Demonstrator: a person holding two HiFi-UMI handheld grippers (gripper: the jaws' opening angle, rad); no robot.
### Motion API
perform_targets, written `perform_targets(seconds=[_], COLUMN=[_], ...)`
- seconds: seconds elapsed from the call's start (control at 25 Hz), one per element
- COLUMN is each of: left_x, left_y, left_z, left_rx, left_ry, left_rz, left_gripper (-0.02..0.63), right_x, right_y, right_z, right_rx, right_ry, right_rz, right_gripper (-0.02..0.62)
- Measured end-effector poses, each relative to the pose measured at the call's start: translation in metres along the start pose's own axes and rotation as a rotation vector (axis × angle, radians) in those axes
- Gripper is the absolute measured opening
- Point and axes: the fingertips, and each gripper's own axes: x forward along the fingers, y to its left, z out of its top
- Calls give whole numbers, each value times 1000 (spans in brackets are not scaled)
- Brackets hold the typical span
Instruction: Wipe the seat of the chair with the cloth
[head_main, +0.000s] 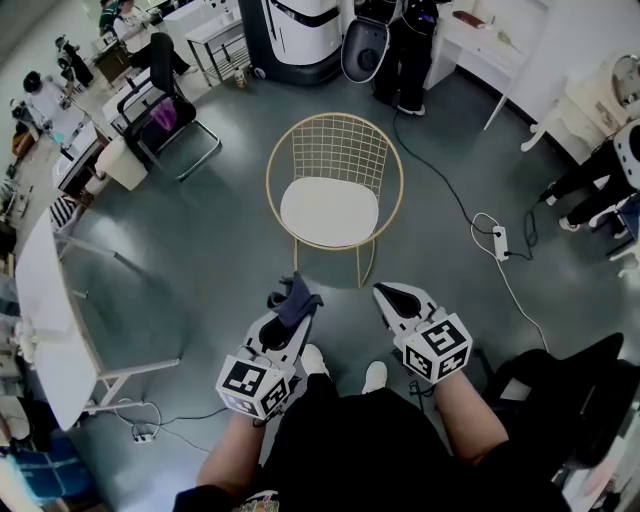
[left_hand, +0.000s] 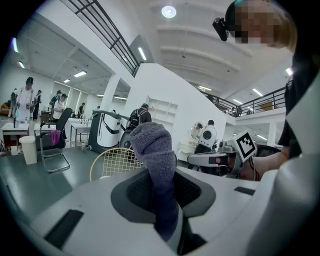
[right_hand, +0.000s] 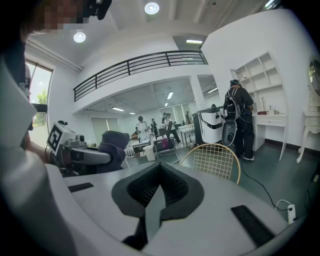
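- Cloth of dark purple-grey knit (left_hand: 156, 155) is clamped between the jaws of the left gripper (head_main: 284, 320). Its bunched end stands up past the tips, so that a soft wad is offered for wiping.
- The round white seat (head_main: 329, 210) of the gold wire-framed chair (head_main: 335, 150) lies bare and is faced squarely, a little ahead of both grippers on the grey floor (head_main: 200, 260). The cloth is held short of the seat, and nothing on the chair is touched.
- The right gripper (head_main: 396, 296) is carried beside the left with its jaws pressed together on nothing. It is judged to be held free, perhaps so that the chair's frame can be steadied.
- Wiping is judged not yet begun: the cloth must first be brought forward and lowered onto the seat.
- A white power strip (head_main: 500, 243) with its cable lies on the floor to the chair's right, apart from it and outside the likely wiping path.
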Motion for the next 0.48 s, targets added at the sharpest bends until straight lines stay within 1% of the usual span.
perform_targets(seconds=[0.48], left_x=[-13], left_y=[75], left_z=[16], left_rx=[14], left_ry=[-6], left_rz=[-42], left_gripper=[98], right_x=[65], right_y=[24], right_z=[22], right_rx=[-6], right_ry=[-11], right_rz=[-46], right_gripper=[12])
